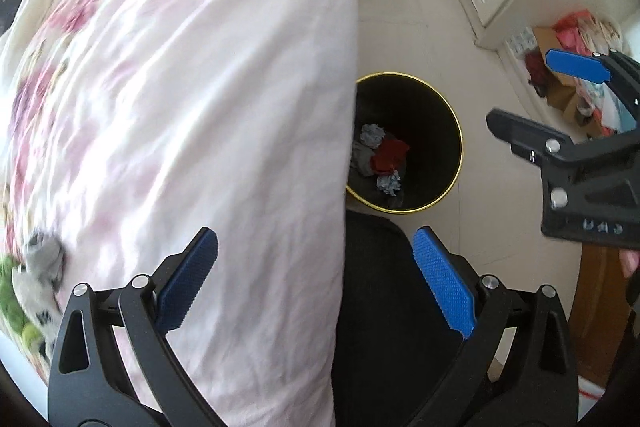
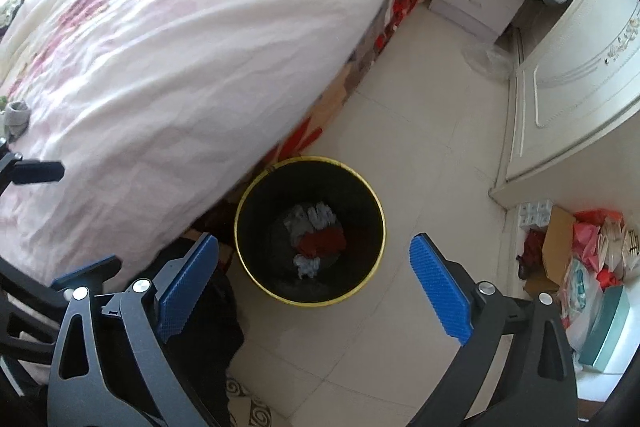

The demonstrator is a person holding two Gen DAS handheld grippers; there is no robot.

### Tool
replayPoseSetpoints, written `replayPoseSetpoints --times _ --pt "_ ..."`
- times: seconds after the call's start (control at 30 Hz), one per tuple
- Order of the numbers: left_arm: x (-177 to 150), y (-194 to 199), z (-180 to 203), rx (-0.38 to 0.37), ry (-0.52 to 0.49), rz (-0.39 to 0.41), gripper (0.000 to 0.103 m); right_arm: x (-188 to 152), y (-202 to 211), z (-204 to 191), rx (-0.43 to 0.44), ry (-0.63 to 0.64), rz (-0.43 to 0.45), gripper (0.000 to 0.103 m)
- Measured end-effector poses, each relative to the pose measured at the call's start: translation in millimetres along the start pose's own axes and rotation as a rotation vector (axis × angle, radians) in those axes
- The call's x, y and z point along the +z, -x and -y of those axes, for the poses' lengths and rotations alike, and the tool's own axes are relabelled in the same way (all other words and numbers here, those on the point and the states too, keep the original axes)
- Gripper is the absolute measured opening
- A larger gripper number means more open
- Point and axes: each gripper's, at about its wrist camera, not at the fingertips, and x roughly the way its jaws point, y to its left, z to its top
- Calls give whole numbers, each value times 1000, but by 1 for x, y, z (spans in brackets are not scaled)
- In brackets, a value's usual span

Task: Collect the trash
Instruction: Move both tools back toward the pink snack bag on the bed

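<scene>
Both hand-held grippers (image 1: 316,281) (image 2: 314,285) gape; upright bin (image 2: 310,231) holds seemingly crumpled scraps (image 2: 316,237).

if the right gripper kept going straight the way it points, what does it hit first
Probably the black trash bin, near its yellow rim or just inside, above the crumpled paper. The right gripper is open and empty; depth is unclear.

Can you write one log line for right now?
left gripper: open, empty | right gripper: open, empty | bin: holds trash

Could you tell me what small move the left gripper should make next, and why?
Probably swing the left gripper left over the bed toward the grey crumpled piece: both grippers are open and empty, the bin already holds wads, and that piece looks like remaining trash.
</scene>
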Motion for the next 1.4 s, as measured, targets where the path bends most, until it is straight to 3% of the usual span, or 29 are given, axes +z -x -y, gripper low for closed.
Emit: replayPoseSetpoints --times 0.13,0.27,0.4,0.63,1.4 --pt "-17 15 -21 24 65 12 96 2 11 -21 65 30 17 92" --pt "-36 33 -45 37 126 21 96 5 22 -49 51 90 21 92" --pt "-52 49 -63 57 176 30 96 7 32 -75 106 109 17 92" --pt "-89 76 -96 100 242 50 96 4 49 -128 119 177 29 92" --pt "-223 116 -168 201 354 51 96 -43 101 -278 182 406 54 92"
